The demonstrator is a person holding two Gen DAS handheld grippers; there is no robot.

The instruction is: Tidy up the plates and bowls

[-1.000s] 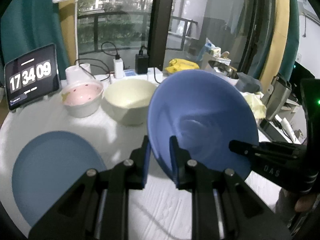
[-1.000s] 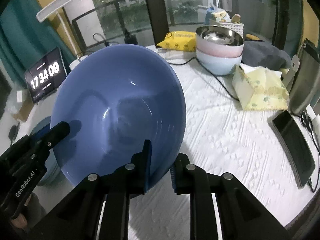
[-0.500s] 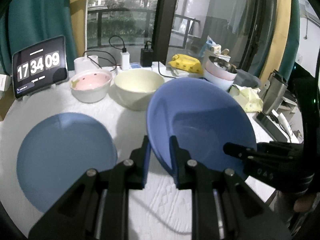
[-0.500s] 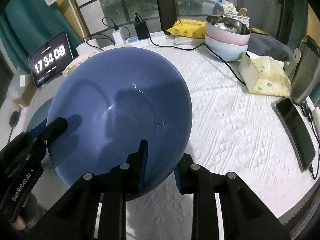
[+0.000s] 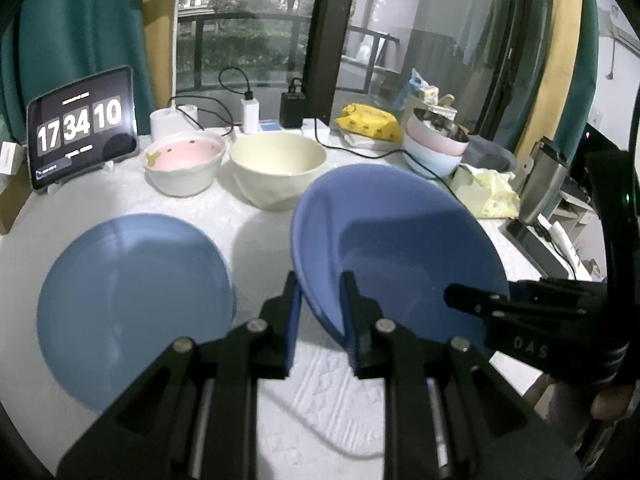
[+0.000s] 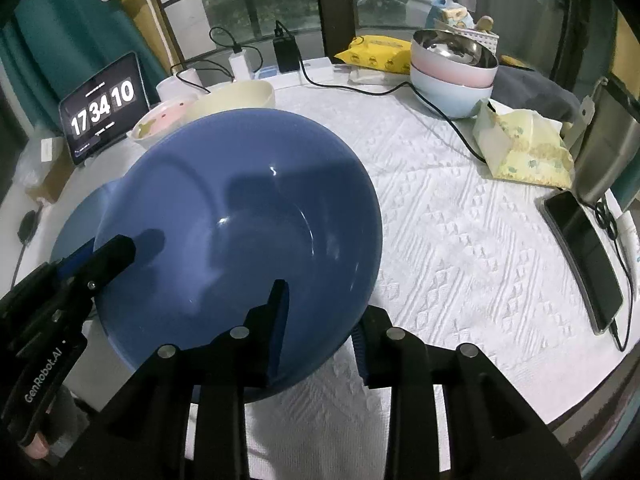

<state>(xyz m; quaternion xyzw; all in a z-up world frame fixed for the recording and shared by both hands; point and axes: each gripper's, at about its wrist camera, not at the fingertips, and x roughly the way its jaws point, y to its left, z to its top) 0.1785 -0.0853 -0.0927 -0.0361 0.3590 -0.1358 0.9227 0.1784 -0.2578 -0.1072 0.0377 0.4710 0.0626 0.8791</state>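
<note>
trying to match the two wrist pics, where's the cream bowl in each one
Left wrist view: the cream bowl stands upper centre, right of the pink bowl and behind the big blue bowl.
Right wrist view: the cream bowl is upper left, mostly hidden behind the big blue bowl's rim; only its far edge shows.
Shared landmark: the clock tablet, left of the bowls in both.

Open desk: bare cloth right of the blue bowl.
Left: flat blue plate.
Behind: cream bowl, pink bowl, cable.
</note>
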